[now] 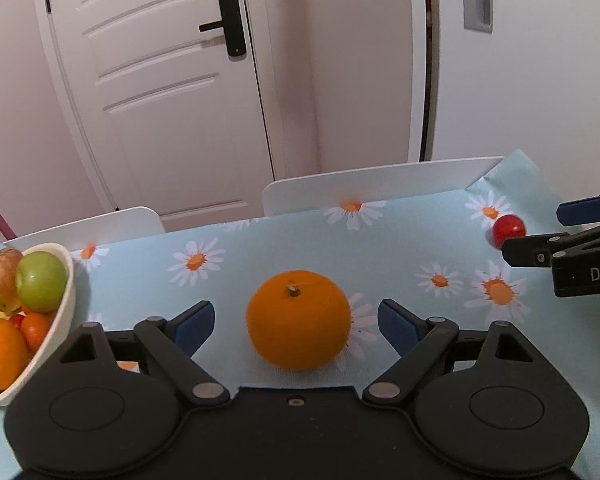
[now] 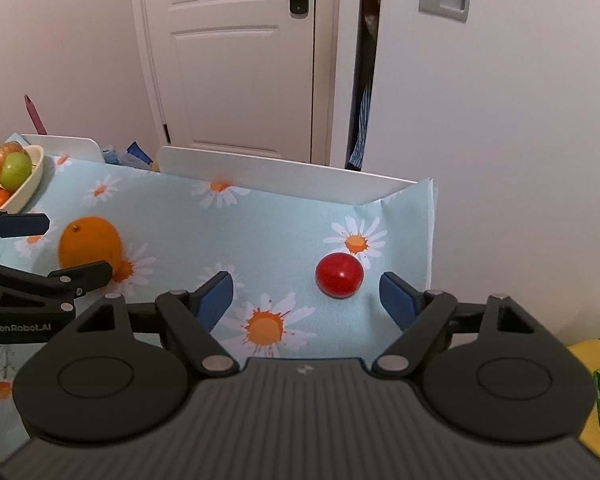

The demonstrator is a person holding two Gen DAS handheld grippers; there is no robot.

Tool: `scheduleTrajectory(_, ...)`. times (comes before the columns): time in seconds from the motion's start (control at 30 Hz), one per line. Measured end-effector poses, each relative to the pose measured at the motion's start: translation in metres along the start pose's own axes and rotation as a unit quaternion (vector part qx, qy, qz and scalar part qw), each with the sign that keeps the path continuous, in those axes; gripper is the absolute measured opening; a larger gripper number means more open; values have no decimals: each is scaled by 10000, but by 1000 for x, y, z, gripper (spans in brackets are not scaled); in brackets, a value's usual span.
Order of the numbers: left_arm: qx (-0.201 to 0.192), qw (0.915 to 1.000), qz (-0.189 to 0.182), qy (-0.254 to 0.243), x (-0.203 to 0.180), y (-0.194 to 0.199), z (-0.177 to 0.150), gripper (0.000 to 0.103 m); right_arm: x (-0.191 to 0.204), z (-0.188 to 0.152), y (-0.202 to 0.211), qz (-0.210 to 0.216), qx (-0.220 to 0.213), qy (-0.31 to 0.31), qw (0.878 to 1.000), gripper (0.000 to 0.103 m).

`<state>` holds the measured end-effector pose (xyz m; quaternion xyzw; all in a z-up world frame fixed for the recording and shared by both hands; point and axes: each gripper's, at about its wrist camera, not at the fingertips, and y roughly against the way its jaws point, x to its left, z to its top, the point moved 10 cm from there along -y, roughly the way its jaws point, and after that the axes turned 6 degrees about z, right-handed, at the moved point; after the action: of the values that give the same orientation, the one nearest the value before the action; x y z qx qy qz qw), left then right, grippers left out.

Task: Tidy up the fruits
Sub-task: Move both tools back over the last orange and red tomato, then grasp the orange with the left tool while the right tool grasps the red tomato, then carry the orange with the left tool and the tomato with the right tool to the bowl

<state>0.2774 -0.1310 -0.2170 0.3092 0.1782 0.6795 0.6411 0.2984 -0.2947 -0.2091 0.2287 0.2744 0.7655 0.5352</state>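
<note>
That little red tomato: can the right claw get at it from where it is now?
Probably yes. The right claw is open, and the red tomato lies on the daisy cloth just ahead, nearer its right finger, with nothing between them. A slight shift rightward should centre it.

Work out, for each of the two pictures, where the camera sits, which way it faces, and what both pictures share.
Left wrist: rides the left gripper, looking forward across the table; the orange lies between its open fingers, bowl at left.
Right wrist: rides the right gripper, facing the door; the red fruit lies between its open fingers.
Shared: orange, red fruit, bowl, daisy cloth, door, each other's gripper.
</note>
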Motion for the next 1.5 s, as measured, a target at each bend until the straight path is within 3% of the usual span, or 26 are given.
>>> scheduleTrajectory(0.2,108,9999,0,15,-4,-15,-3,83,-4,0,-16,-46,2,118,9999,87)
scheduleTrajectory(0.37,144,9998,106,22,-3,-21,-4,67,-8,0,-27,-122,43,212,9997,80)
scheduleTrajectory(0.77,169,9998,67,33,0,-15,-8,66,-16,-4,-42,-267,130,238,9993,67)
scheduleTrajectory(1.13,225,9997,99,81,6,-6,-15,66,-18,-4,-47,-333,101,289,9990,63)
scheduleTrajectory(1.27,213,9996,119,118,8,-3,-16,66,-22,-3,-46,-461,83,367,9982,49)
scheduleTrajectory(1.5,175,9993,156,288,17,10,-15,66,-17,0,-38,-333,92,370,9987,48)
